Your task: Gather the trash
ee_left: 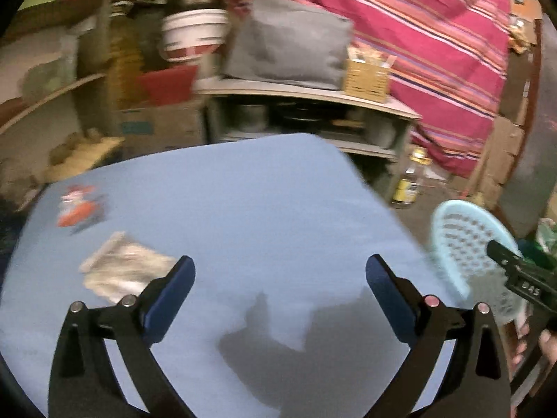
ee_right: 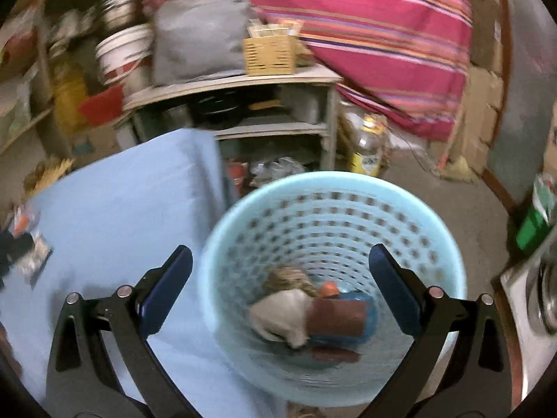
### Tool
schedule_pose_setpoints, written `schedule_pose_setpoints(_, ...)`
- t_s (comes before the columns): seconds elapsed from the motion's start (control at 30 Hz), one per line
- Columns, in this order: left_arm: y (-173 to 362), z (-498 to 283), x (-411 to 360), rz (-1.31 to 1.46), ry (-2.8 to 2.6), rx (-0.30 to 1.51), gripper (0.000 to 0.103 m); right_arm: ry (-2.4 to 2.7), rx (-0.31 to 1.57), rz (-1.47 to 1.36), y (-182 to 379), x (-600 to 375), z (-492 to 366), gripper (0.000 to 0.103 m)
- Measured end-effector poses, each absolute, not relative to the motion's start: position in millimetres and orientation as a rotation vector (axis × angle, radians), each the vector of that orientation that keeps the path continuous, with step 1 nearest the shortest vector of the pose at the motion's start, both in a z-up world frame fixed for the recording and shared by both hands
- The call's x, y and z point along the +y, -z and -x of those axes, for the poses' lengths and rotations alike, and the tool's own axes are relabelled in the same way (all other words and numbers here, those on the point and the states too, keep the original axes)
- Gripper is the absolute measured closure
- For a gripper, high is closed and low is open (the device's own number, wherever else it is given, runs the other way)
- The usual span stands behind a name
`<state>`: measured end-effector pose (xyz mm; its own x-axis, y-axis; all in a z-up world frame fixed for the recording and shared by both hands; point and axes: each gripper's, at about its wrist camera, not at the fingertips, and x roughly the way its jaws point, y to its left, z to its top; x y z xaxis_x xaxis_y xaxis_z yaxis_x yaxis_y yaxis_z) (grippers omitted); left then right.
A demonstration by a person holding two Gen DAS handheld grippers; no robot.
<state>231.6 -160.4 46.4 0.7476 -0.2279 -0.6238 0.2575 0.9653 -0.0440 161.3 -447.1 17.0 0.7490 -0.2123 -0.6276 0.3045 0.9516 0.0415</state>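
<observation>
My left gripper [ee_left: 280, 271] hangs open over the light blue table [ee_left: 243, 191], nothing between its blue pads. To its left lie a crumpled silvery wrapper [ee_left: 122, 266] and, farther off, a red and white wrapper [ee_left: 78, 205]. My right gripper [ee_right: 280, 261] is open above the pale blue perforated waste basket [ee_right: 348, 209], which stands on the floor beside the table [ee_right: 115, 209]. Inside the basket lie a white crumpled piece [ee_right: 282, 317], a brown packet [ee_right: 337, 317], a blue wrapper [ee_right: 370, 324] and other scraps. The basket [ee_left: 466, 240] also shows at the right of the left wrist view.
A grey shelf unit [ee_right: 243, 83] with a grey bag [ee_right: 198, 38], a wicker box [ee_right: 269, 54] and a white bucket [ee_right: 118, 54] stands behind the table. A striped pink cloth [ee_right: 365, 24] hangs behind. A bottle with a yellow label [ee_right: 369, 149] stands on the floor.
</observation>
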Motion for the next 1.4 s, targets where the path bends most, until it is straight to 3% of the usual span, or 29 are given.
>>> schedule_pose_setpoints(0.57,-19,-267,47,0.045,-0.028,0.677,0.004,0.076,0.749,-0.056,-3,-281,-246,0.004)
schedule_pose_setpoints(1.17,-11,-276,126,0.088,-0.11,0.711,0.004,-0.062,0.894,0.088,41,-120,-321,0.006)
schedule_pose_setpoints(1.2,-10,-276,129,0.09,-0.115,0.712,0.004,-0.056,0.901,0.089,43,-120,-322,0.007)
schedule_pose_setpoints(1.27,-11,-275,135,0.099,-0.125,0.709,0.004,-0.047,0.924,0.097,47,-119,-325,0.021)
schedule_pose_setpoints(1.4,-12,-276,148,0.126,-0.14,0.703,0.004,-0.073,0.937,0.041,50,-124,-325,0.025)
